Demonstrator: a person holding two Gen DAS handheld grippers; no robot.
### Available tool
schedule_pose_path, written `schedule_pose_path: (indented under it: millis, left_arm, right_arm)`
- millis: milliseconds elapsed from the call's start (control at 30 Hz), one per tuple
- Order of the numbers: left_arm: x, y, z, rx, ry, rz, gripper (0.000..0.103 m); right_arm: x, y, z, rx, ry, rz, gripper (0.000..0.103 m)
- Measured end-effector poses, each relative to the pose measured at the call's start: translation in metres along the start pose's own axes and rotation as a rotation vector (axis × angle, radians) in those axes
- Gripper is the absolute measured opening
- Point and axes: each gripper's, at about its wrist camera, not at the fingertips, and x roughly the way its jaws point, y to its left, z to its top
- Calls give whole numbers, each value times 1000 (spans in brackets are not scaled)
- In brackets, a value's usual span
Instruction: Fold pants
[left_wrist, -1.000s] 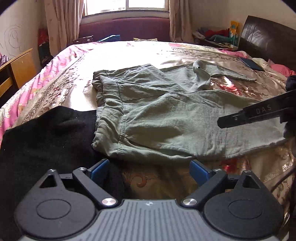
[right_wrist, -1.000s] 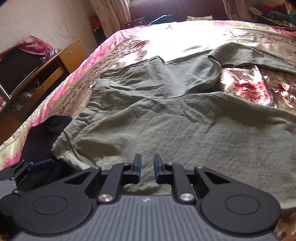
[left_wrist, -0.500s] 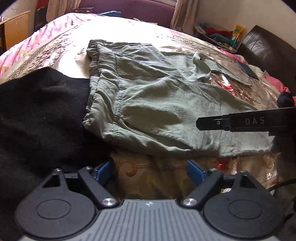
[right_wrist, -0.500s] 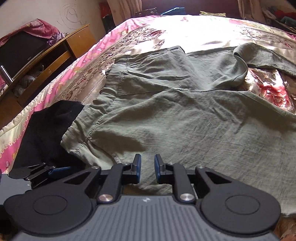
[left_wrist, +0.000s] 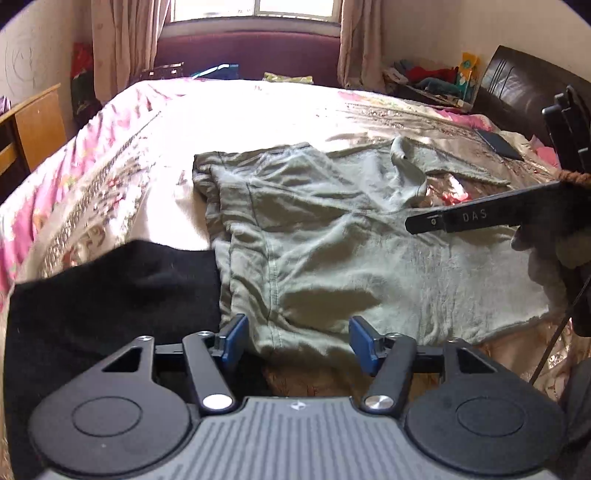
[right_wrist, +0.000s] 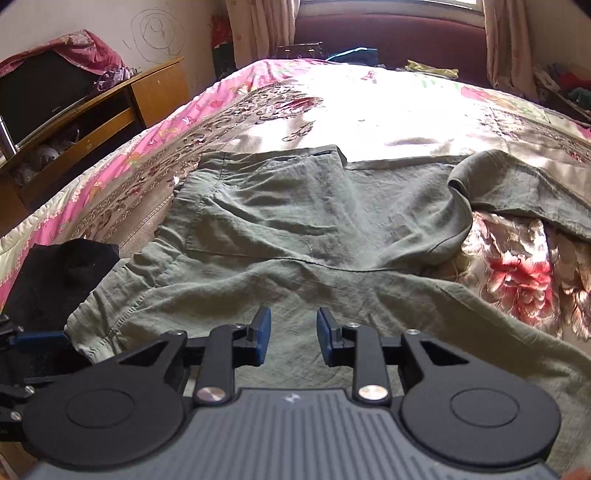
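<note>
Olive-green pants (left_wrist: 332, 240) (right_wrist: 295, 229) lie spread on the floral bedspread (left_wrist: 240, 122), waistband to the left and legs running right. The far leg (right_wrist: 524, 188) bends away at a raised fold. My left gripper (left_wrist: 298, 343) hovers at the near waistband corner. Its jaws are closing, the fabric edge shows between them and the pads are not pressing on it. My right gripper (right_wrist: 294, 339) is above the near leg with its jaws opening and nothing pinched. It also shows side-on as the right gripper (left_wrist: 417, 224) in the left wrist view.
A black garment (left_wrist: 110, 288) (right_wrist: 55, 280) lies beside the waistband at the near left. A wooden desk (right_wrist: 122, 103) with a TV (right_wrist: 37, 92) stands left of the bed. A dark headboard (left_wrist: 517, 85) and a dark flat object (left_wrist: 498, 144) are at the far right. A person's gloved hand (left_wrist: 546, 251) holds the right gripper.
The left gripper's jaws have narrowed and it has risen, now level with the waistband corner. The right gripper's jaws have widened from a thin slit, and it has shifted sideways over the pants.
</note>
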Motion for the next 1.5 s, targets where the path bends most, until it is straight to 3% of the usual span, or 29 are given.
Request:
schedule_pose_path:
  millis: [67,133,233,400,500,567,667,833,1033,1167,1267,1300,1333,1400,1467,1500]
  left_arm:
    - [5,3,23,53,-51,16,95]
    - [22,10,47,102,-77,23,96]
    - [68,26,83,124,-49,2,96]
    - [157,51,129,233,8,65,96]
    - [196,78,147,188,45,54,96]
    - [211,93,156,142,75,20,96]
    - [219,104,170,135,93,-12,96]
    - [233,117,182,148,177,-104,96]
    - [239,138,187,153,215,-127,96]
    - [247,144,195,144,253,-195,96]
    - [257,142,196,167,292,-198,94]
    - [261,141,195,165,301,-183,91]
    - [263,141,194,161,304,-170,84]
    - [262,140,192,143,293,-154,68]
    - [259,141,192,104,281,-161,46]
    - [256,141,192,87,274,-161,43]
  right_arm:
    - [4,-9,14,-70,-8,0,33]
    - [15,-21,33,-133,4,22,46]
    - [40,-43,61,-204,6,41,48]
    - [117,-80,110,-421,16,-4,48]
    - [154,-99,128,-512,31,-41,48]
    - [169,-109,137,-509,48,-53,48]
    - [185,-119,156,-504,93,-34,48]
    - [207,-104,181,-623,190,14,48]
    - [232,-85,187,-767,300,39,54]
    - [245,-82,191,-813,382,57,56]
    - [252,-84,196,-793,424,69,51]
    - [255,-86,197,-759,437,82,43]
    - [255,-88,196,-736,442,99,29]
    - [251,-90,192,-682,430,130,15]
    - [246,-91,186,-667,402,115,7]
    - [242,-93,184,-651,388,98,2]
